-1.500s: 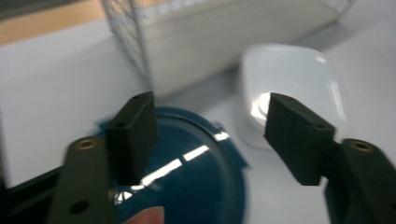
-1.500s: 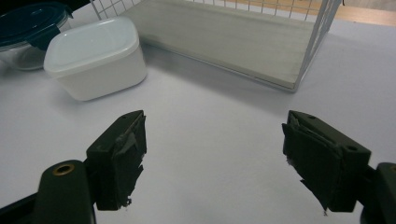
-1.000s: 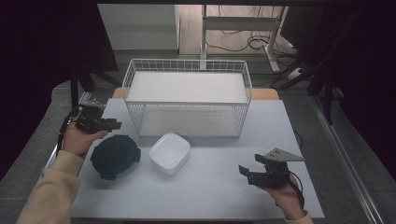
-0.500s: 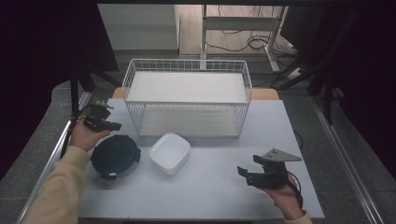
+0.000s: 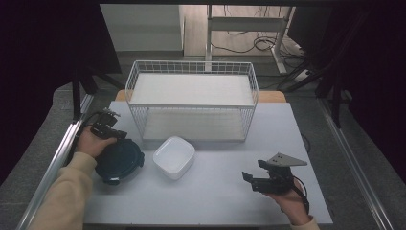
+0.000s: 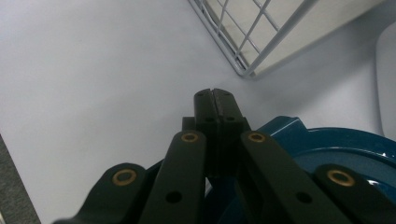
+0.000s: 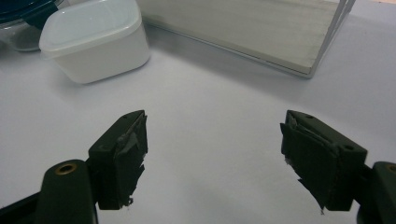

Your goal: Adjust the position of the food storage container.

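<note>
A dark blue round lidded container (image 5: 119,160) sits at the table's front left, and a white square container (image 5: 174,156) stands just right of it. My left gripper (image 5: 118,134) is shut and empty, its tips hovering over the blue lid's far edge. In the left gripper view the shut jaws (image 6: 215,100) press together above the blue lid (image 6: 336,149). My right gripper (image 5: 252,181) is open over bare table at the front right. Seen from the right gripper view, its jaws (image 7: 215,154) stand wide apart, facing the white container (image 7: 93,39) and the blue-lidded container (image 7: 21,11).
A white wire rack (image 5: 191,100) with two shelves stands at the back middle of the white table (image 5: 225,201); its corner (image 6: 250,51) is close ahead of the left gripper. Its lower shelf board (image 7: 243,28) lies ahead of the right gripper. Metal rails run along both table sides.
My left gripper has shifted a little right and nearer, onto the far edge of the blue container. The right gripper has barely moved.
</note>
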